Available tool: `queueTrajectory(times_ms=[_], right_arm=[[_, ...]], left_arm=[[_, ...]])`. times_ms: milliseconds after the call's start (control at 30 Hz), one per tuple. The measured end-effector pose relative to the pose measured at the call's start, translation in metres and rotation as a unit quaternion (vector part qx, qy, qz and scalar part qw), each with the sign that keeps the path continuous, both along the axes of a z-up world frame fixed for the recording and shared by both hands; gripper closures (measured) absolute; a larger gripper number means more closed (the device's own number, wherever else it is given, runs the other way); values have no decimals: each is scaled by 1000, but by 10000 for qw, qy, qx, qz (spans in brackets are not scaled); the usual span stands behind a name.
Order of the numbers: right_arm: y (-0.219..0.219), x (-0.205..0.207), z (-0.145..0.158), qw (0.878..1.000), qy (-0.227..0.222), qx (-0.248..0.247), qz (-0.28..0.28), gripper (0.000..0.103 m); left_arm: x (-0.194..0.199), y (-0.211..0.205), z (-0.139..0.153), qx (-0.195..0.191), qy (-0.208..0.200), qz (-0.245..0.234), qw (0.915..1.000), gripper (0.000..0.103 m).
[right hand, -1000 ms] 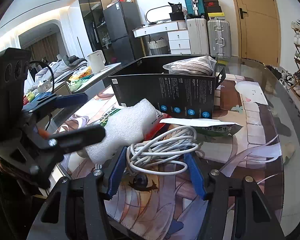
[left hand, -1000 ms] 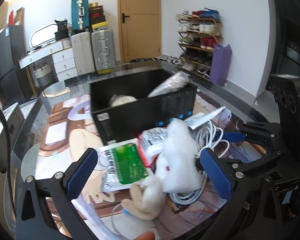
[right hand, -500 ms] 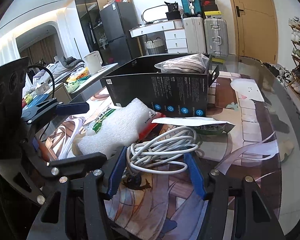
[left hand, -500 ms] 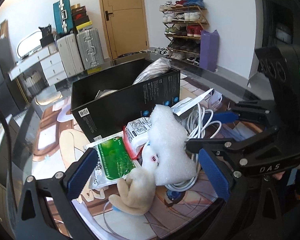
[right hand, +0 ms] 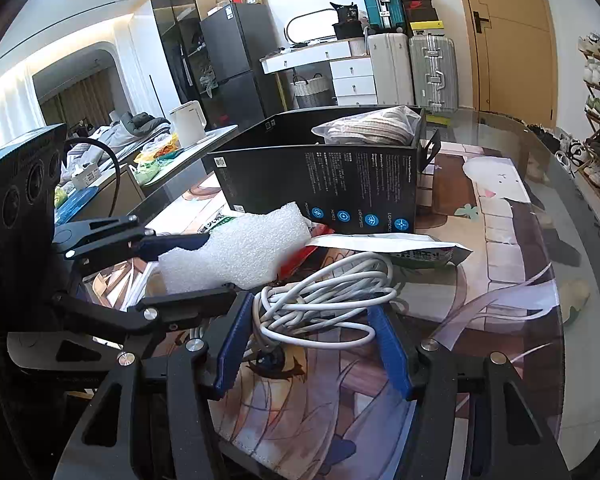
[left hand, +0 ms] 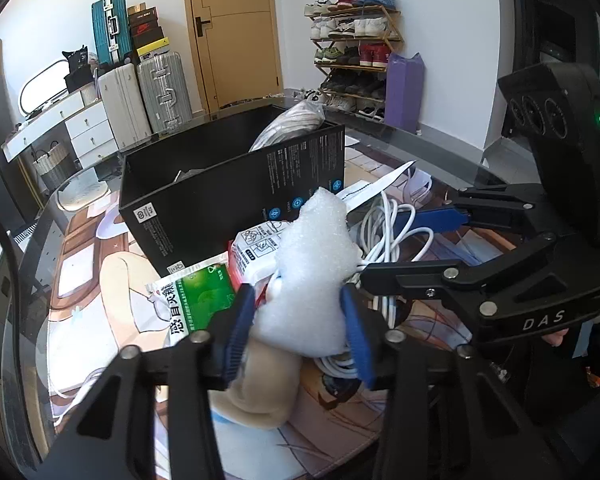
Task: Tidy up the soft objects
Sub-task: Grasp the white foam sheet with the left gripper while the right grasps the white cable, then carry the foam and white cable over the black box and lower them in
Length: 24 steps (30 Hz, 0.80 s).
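A white foam piece lies on a pile in front of a black box. My left gripper is shut on the foam, both blue pads pressed against its sides; it also shows in the right wrist view. A beige plush toy lies under it. My right gripper is open, its pads either side of a coiled white cable. The black box holds a bagged striped cloth.
A green packet and a red-and-white packet lie by the box. A flat white pouch lies behind the cable. The printed mat covers a glass table whose rim curves at right.
My left gripper's jaws have closed from wide open onto the foam piece. The right gripper has stayed open around the cable.
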State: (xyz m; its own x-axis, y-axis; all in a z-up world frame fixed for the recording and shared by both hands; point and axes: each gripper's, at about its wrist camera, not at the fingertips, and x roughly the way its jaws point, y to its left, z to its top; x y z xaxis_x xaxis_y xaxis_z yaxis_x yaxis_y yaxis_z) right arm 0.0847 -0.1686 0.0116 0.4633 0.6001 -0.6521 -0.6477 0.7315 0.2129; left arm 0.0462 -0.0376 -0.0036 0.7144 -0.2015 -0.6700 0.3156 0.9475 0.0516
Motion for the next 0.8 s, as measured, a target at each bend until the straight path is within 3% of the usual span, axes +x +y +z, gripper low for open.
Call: queueTrajectory(times_ms=[800], right_arm=[[-14,-27,53,9957,-884,262,-122,43]], left_arm=[[-20,43,44,-742,-723,459,9936,67]])
